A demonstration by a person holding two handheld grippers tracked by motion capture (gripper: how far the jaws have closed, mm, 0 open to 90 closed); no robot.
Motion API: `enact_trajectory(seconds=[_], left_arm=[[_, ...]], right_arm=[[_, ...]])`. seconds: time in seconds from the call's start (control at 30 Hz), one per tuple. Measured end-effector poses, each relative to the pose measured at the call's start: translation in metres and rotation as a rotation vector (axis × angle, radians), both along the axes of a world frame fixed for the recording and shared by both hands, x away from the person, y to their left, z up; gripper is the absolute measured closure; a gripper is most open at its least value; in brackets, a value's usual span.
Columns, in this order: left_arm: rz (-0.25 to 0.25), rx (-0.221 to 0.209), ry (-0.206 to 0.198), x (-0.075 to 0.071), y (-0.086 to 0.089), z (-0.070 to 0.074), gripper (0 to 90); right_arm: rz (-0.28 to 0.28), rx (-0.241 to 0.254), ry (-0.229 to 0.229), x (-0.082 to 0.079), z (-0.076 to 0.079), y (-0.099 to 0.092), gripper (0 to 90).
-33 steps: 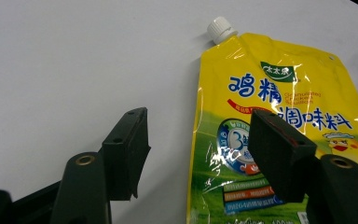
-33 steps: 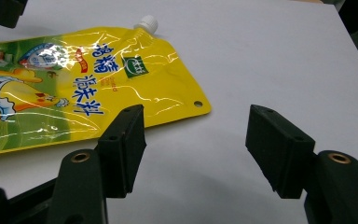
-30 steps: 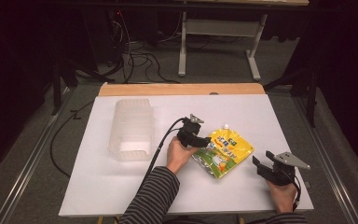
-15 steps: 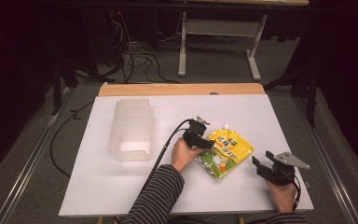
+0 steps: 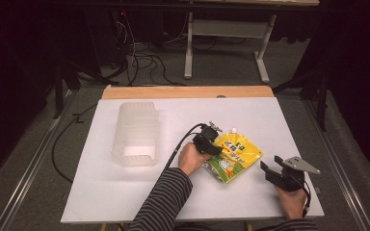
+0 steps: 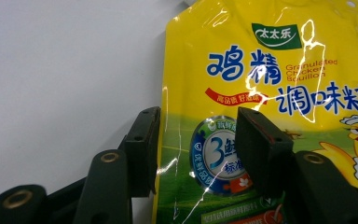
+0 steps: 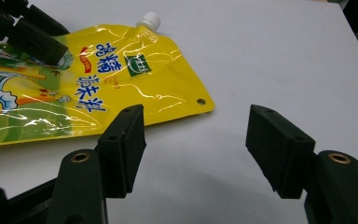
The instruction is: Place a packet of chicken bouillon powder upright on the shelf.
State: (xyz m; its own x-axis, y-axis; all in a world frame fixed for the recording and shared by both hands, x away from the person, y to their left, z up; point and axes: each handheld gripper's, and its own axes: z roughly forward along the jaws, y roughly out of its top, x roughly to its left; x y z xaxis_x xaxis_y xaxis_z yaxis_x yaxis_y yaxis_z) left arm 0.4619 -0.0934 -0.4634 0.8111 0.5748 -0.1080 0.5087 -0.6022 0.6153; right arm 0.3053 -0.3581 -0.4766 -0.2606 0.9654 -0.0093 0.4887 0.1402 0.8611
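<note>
A yellow spouted pouch of chicken bouillon [image 5: 236,155] lies flat on the white table [image 5: 125,192], right of centre. My left gripper [image 5: 216,145] rests over the pouch's left edge. In the left gripper view its jaws [image 6: 198,135] have just been closing and straddle a strip of the pouch [image 6: 270,70], one pad at the edge and one on the printed face; the foil is not pinched. My right gripper [image 5: 266,169] sits open on the table to the right of the pouch [image 7: 121,79], with bare table between its jaws [image 7: 196,135].
A clear ribbed plastic container [image 5: 136,134] stands at the left of the table, open toward the front. The pouch's white cap [image 7: 149,19] points away from me. A wooden strip [image 5: 188,91] runs along the far edge, with cables and desk legs on the floor beyond.
My left gripper has slid a little to the right onto the pouch's edge. The right gripper and the pouch have stayed put.
</note>
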Motion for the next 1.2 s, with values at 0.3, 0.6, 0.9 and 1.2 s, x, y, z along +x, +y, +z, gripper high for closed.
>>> enact_trajectory(seconds=[0.3,0.6,0.9,1.2], left_arm=[[0.003,0.080,-0.027,0.001,-0.003,0.003,70.7],[-0.038,0.079,-0.021,0.000,-0.002,0.004,90.0],[-0.057,0.039,-0.032,-0.002,0.005,0.012,90.0],[-0.079,-0.032,-0.063,-0.012,0.021,0.041,90.0]], right_arm=[[0.008,-0.006,0.010,0.001,0.000,0.001,38.0],[0.006,-0.005,0.017,0.002,0.000,0.000,38.0],[0.006,-0.003,0.005,0.000,0.000,0.000,37.8],[0.008,0.005,-0.012,-0.001,0.000,0.000,37.7]])
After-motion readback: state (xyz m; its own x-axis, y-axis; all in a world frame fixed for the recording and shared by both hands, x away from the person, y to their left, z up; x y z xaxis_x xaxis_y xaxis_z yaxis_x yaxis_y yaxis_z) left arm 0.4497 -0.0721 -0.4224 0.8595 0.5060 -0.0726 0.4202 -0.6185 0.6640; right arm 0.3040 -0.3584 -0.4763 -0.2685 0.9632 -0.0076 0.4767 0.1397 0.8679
